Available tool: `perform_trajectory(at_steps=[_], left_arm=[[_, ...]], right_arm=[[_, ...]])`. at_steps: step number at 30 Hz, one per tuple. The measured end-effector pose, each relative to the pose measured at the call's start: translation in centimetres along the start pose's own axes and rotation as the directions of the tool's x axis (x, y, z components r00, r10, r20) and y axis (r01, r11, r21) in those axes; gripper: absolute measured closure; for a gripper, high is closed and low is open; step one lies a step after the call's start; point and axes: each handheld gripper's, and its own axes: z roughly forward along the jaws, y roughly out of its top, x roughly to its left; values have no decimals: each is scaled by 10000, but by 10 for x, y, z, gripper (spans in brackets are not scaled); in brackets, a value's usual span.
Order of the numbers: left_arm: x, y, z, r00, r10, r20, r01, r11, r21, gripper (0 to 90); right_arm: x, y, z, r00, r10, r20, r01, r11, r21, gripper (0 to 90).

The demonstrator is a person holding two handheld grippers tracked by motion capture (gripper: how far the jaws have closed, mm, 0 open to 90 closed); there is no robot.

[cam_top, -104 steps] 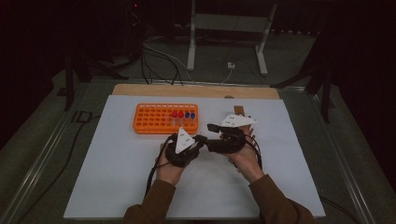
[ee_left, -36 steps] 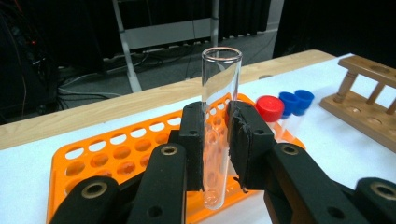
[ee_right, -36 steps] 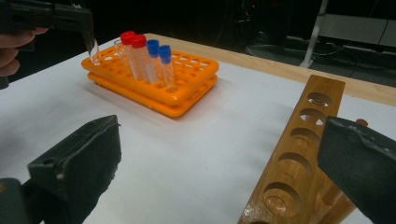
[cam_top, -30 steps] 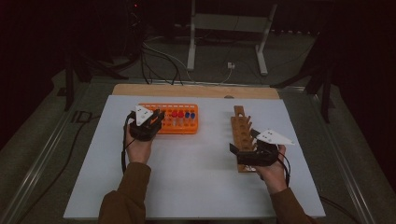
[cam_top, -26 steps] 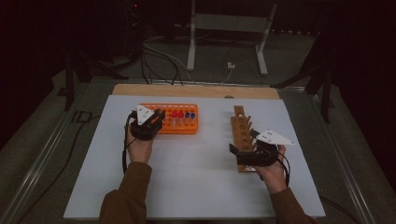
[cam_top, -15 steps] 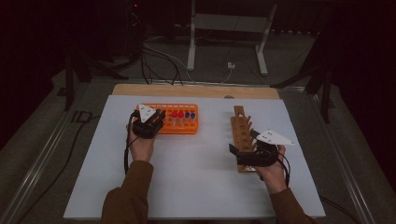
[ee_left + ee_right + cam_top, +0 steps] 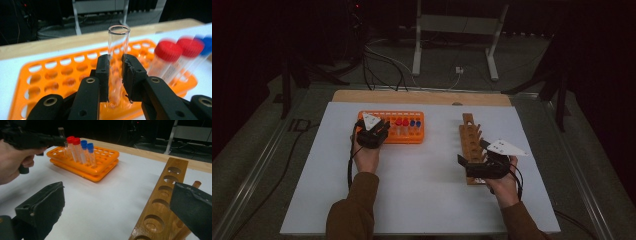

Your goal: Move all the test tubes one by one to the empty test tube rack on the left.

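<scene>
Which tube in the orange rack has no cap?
The clear glass tube between the left gripper's jaws; its top is open, while the others wear red or blue caps.

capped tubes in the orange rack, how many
4, side by side in the orange rack: two red-capped tubes nearest the left gripper, then two blue-capped tubes. The open glass tube has no cap.

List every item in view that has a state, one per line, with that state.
Left tongs: shut on the glass tube.
Glass tube: uncapped, upright in the orange rack.
Orange rack: mostly empty holes.
Red-capped tubes: capped, standing in the rack.
Blue-capped tubes: capped, standing.
Right tongs: open.
Wooden rack: holes empty.
</scene>
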Motion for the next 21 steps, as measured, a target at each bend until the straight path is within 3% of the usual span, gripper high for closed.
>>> perform_trajectory(at_steps=[2,4,7,11,12,13,15,16,18,21], left_arm=[[1,-7,3,9999,120,-43,-119,9994,333,763],[1,-11,2,10000,87,41,-88,9993,370,766],[-3,-12,5,9973,728,-20,-723,9927,967,768],[1,-14,3,9998,106,192,-123,9960,885,754],[2,-14,-1,9999,-80,-89,89,9945,1044,658],[4,-15,-6,9997,-198,-160,214,9944,1037,498],[11,-20,-29,9996,-286,-29,288,9969,730,383],[15,-23,-47,9994,-338,-17,338,9983,483,294],[22,-32,-88,9983,-519,281,523,9985,-129,200],[22,-52,-141,10000,-26,-40,23,9982,-591,68]], right_arm=[[0,-1,0,10000,-27,9,27,10000,15,0],[0,-2,-1,10000,4,15,-4,10000,34,0],[0,-3,-1,10000,-7,22,7,10000,55,1],[2,-4,-3,10000,1,31,-1,10000,37,0],[2,-5,-4,10000,-31,88,31,10000,14,0],[2,-6,-7,9998,-111,151,112,9999,-15,0],[1,-9,-12,9997,-117,192,120,9998,-133,0],[0,-11,-15,9998,-103,195,106,9998,-175,0],[-3,-18,-21,9995,-156,258,163,9995,-263,0],[-9,-29,-27,9992,-16,397,30,9994,-345,0]])
